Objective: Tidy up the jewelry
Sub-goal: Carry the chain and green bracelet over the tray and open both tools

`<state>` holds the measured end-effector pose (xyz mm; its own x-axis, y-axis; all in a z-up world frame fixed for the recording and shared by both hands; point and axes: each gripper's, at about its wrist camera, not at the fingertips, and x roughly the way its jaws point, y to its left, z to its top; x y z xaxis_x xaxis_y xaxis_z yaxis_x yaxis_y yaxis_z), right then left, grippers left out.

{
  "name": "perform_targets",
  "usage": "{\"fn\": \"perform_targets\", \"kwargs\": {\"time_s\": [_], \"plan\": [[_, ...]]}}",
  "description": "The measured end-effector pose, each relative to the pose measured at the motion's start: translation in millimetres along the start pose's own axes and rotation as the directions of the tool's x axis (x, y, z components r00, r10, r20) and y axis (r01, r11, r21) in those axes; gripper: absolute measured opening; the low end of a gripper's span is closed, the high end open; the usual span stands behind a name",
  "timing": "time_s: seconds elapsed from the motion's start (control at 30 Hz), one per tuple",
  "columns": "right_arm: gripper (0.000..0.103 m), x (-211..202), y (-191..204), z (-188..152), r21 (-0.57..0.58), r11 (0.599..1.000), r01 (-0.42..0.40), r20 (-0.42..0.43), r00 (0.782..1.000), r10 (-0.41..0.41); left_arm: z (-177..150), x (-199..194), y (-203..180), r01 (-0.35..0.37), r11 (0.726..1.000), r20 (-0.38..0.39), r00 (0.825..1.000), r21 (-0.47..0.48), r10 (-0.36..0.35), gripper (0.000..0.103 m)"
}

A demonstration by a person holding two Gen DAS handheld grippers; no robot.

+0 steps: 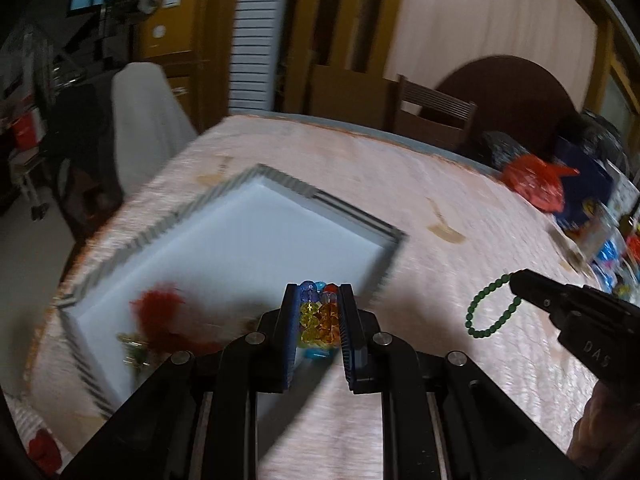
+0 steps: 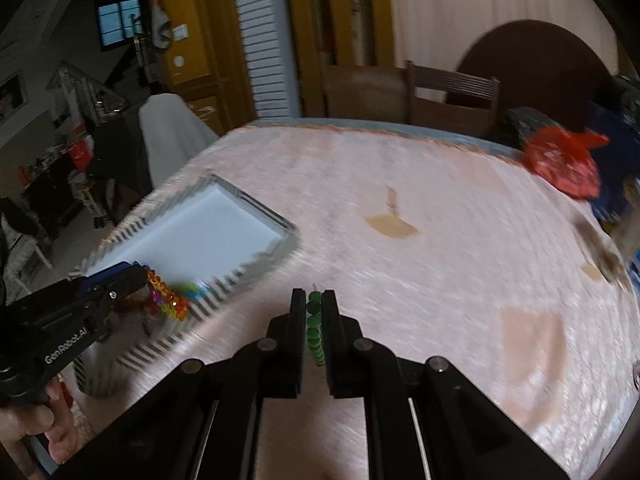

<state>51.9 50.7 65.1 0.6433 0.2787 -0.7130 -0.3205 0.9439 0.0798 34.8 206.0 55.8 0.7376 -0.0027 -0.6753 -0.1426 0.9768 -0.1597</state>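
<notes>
My left gripper [image 1: 319,294] is shut on a multicoloured bead bracelet [image 1: 318,320] of yellow, orange and blue beads, held above the near edge of a white tray [image 1: 240,240] with a striped rim. A red feathery piece [image 1: 160,312] lies in the tray's near left part. My right gripper [image 2: 313,300] is shut on a green bead bracelet [image 2: 314,328], above the pink tablecloth right of the tray [image 2: 192,232]. From the left wrist the green bracelet [image 1: 486,312] hangs as a loop from the right gripper [image 1: 516,280]. The right wrist view shows the left gripper [image 2: 136,276] with the coloured bracelet [image 2: 168,300].
A pink tablecloth [image 1: 440,208] covers the table, with brown tape patches [image 2: 392,226]. Red and blue bags [image 2: 560,164] and clutter crowd the right edge. A wooden chair [image 2: 452,96] stands behind the table and a cloth-draped chair [image 1: 148,120] at the left. A hand [image 2: 36,428] holds the left gripper.
</notes>
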Motion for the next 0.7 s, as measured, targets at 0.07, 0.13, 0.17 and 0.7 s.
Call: {"fn": "perform_targets", "kwargs": {"time_s": [0.07,0.13,0.17,0.7], "plan": [[0.008,8,15,10,-0.023,0.999,-0.026,0.000,1.000,0.026,2,-1,16,-0.023,1.000,0.002,1.000,-0.017,0.023,0.027],[0.007,18,30,19,-0.048,0.997,-0.054,-0.002,0.999,0.054,3,0,34,-0.053,0.998,0.006,0.999,-0.029,0.054,0.027],[0.008,22,36,23,-0.056,0.996,-0.066,-0.003,0.998,0.066,3,1,40,-0.061,0.997,0.003,0.998,-0.036,0.061,0.027],[0.008,111,112,32,-0.054,0.958,-0.281,-0.165,0.949,0.269,-44,38,82,-0.156,0.984,-0.124,0.982,-0.081,0.145,0.027]]}}
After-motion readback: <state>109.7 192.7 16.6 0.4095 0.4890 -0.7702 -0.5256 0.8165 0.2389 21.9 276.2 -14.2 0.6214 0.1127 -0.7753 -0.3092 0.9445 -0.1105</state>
